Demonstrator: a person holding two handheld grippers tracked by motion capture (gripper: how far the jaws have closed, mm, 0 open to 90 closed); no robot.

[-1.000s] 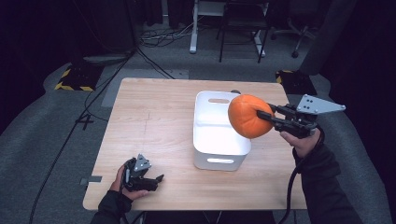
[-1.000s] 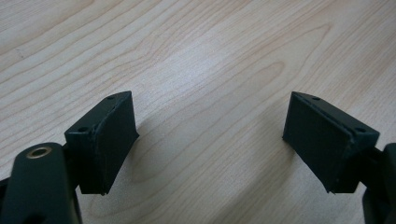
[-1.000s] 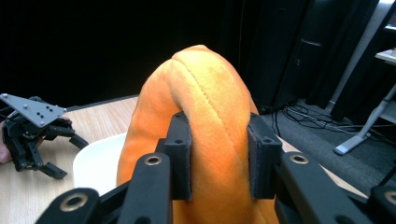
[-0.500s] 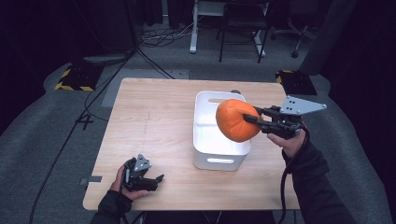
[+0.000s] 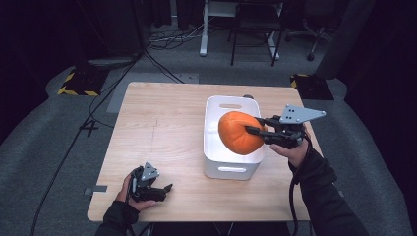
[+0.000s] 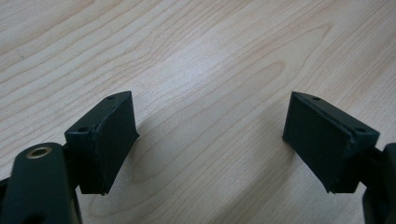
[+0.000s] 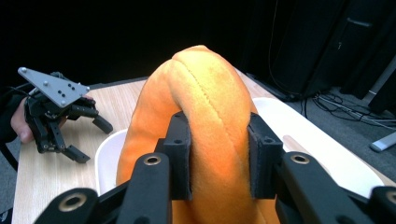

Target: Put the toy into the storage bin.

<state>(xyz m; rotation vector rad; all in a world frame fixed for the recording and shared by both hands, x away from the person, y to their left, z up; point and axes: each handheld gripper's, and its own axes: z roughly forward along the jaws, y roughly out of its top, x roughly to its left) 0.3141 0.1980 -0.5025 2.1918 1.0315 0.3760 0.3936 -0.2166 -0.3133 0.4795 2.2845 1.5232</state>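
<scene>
My right gripper is shut on an orange plush ball, holding it over the open top of a white bin right of the table's middle. In the right gripper view the black jaws pinch a fold of the orange plush ball above the white bin. My left gripper rests on the table near the front left edge, held by a hand, its jaws apart. The left gripper is open over bare wood, with nothing between its pads.
The wooden table has free room left of the bin. Dark floor with cables, desk legs and a chair lies beyond the far edge. The left gripper shows far off in the right gripper view.
My right gripper has carried the orange plush ball leftward and lower, from beside the bin's right edge to over its opening. The left gripper has stayed put.
</scene>
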